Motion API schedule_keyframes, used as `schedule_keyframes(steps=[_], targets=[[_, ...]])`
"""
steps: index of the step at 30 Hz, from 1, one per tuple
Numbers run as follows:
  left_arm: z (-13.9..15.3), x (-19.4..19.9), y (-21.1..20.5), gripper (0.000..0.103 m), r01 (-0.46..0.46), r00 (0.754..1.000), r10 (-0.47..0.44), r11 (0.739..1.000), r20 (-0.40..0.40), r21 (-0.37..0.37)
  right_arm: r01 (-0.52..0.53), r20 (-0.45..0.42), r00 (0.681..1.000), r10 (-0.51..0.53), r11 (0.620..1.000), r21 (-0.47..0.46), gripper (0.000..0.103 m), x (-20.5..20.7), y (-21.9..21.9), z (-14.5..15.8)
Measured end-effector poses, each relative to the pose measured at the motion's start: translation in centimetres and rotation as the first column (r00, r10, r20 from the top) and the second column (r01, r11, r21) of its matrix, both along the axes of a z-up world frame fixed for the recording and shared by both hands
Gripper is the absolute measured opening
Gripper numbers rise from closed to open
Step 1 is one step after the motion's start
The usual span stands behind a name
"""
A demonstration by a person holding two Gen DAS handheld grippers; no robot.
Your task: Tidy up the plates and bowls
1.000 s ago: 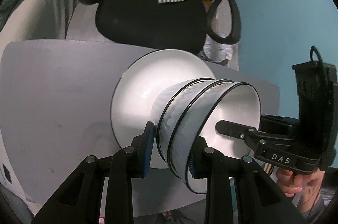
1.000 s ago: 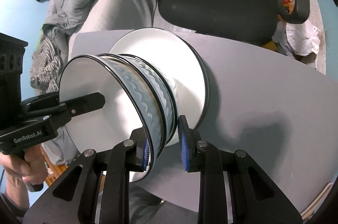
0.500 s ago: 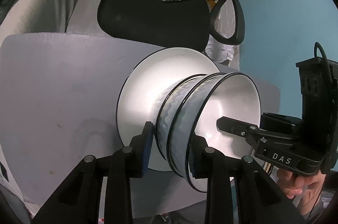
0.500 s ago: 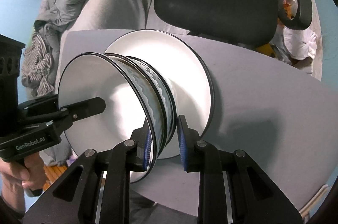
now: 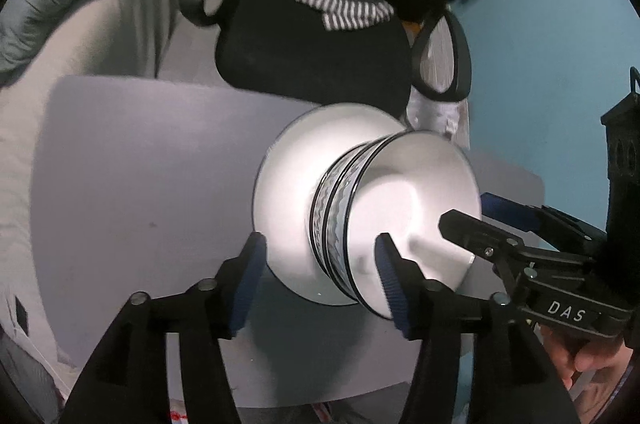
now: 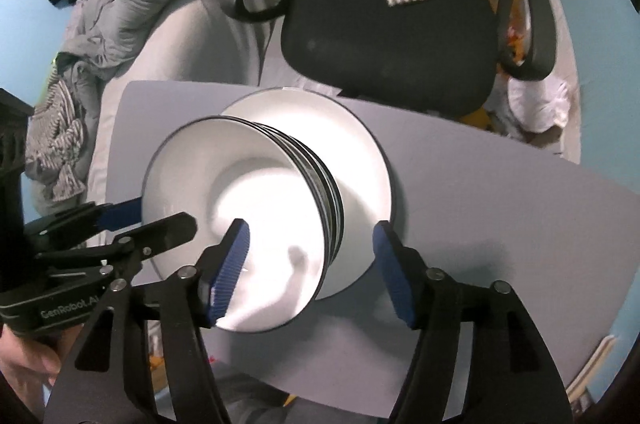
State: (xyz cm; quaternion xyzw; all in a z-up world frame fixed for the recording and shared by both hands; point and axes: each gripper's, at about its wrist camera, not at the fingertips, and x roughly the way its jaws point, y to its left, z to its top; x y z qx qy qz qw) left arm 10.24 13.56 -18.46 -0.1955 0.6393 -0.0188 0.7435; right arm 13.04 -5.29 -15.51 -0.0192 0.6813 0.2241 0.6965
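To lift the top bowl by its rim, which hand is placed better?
Right, only slightly. The left gripper and right gripper are both opening astride the rim of the top bowl; the right has it more centred.

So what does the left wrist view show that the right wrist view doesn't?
Only the left view: the right gripper, marked DAS, at the bowls' far rim. Only the right view: the left gripper, marked GenRobot, and a heap of clothes. Both: two nested bowls on a plate, the grey table, a black chair. Both jaws are opening, clear of the bowls.
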Motion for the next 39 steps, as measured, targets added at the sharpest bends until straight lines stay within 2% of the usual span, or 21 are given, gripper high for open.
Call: schedule_keyframes(steps=[3, 5, 15, 20, 25, 29, 39], targets=[[2.4, -0.8, 0.3, 0.076, -0.016, 0.997, 0.013, 0.999, 0.069, 0.035, 0.007, 0.065, 0.998, -0.005, 1.000, -0.022, 0.069, -0.2, -0.2, 1.8], [3.8, -1.3, 0.6, 0.081, -0.029, 0.994, 0.025, 0.999, 0.105, 0.040, 0.017, 0.099, 0.995, -0.014, 0.999, -0.028, 0.069, -0.3, -0.5, 3.0], [11.0, -4.0, 0.0, 0.086, -0.056, 0.970, 0.038, 0.996, 0.241, 0.068, 0.063, 0.247, 0.967, -0.060, 0.998, -0.004, 0.070, -1.7, -1.8, 10.0], [13.9, -5.0, -1.1, 0.086, -0.047, 0.954, 0.013, 0.993, 0.299, 0.105, 0.085, 0.312, 0.947, -0.083, 0.996, 0.008, 0.070, -2.5, -3.0, 13.0], [15.7, -5.7, -2.4, 0.086, -0.025, 0.942, -0.015, 0.993, 0.336, 0.115, 0.111, 0.366, 0.924, -0.109, 0.994, 0.016, 0.070, -3.5, -4.2, 15.7], [16.4, -6.1, -3.2, 0.086, -0.014, 0.935, -0.040, 0.989, 0.352, 0.149, 0.143, 0.373, 0.916, -0.148, 0.989, 0.040, 0.070, -4.3, -5.4, 17.1], [18.4, -7.5, -4.8, 0.086, 0.014, 0.923, -0.058, 0.993, 0.381, 0.117, 0.189, 0.428, 0.884, -0.187, 0.981, 0.037, 0.070, -6.4, -7.3, 19.4]])
